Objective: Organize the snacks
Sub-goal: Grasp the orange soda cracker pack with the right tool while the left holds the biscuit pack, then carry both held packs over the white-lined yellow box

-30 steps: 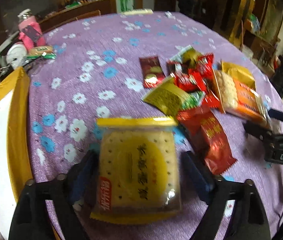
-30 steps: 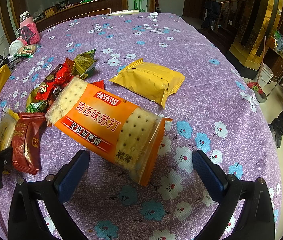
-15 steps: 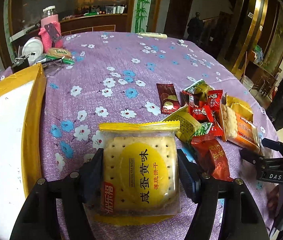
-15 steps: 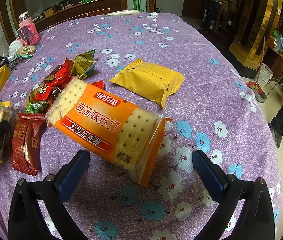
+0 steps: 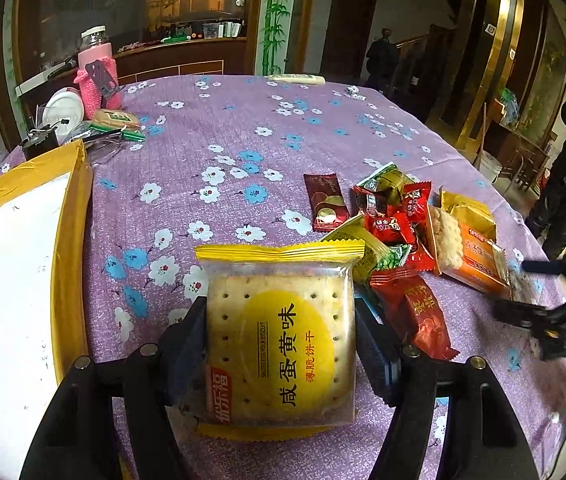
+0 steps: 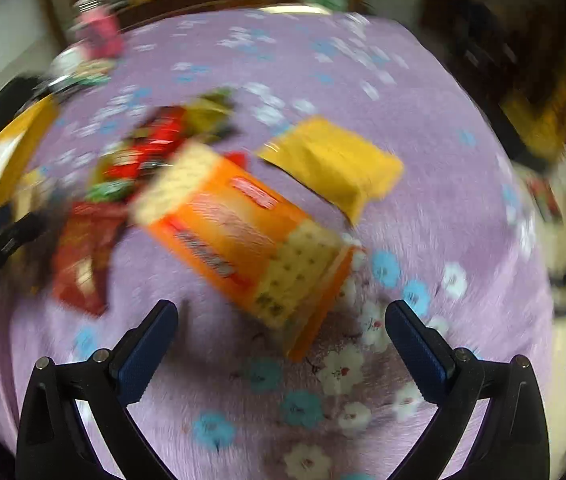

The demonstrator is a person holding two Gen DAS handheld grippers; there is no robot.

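Yellow cracker pack (image 5: pixel 281 344) in left gripper (image 5: pixel 281 346)

Purple tablecloth (image 5: pixel 323 128) under me, dotted with white and blue flowers. Between my black left gripper (image 5: pixel 281 344) and its blue pads, a clear cracker pack (image 5: pixel 281 336) with yellow ends and a yellow oval. An orange cracker packet (image 6: pixel 243 236), a plain yellow pouch (image 6: pixel 335 164), red wrappers (image 5: pixel 397 216), a yellow-rimmed white box (image 5: pixel 11 280)
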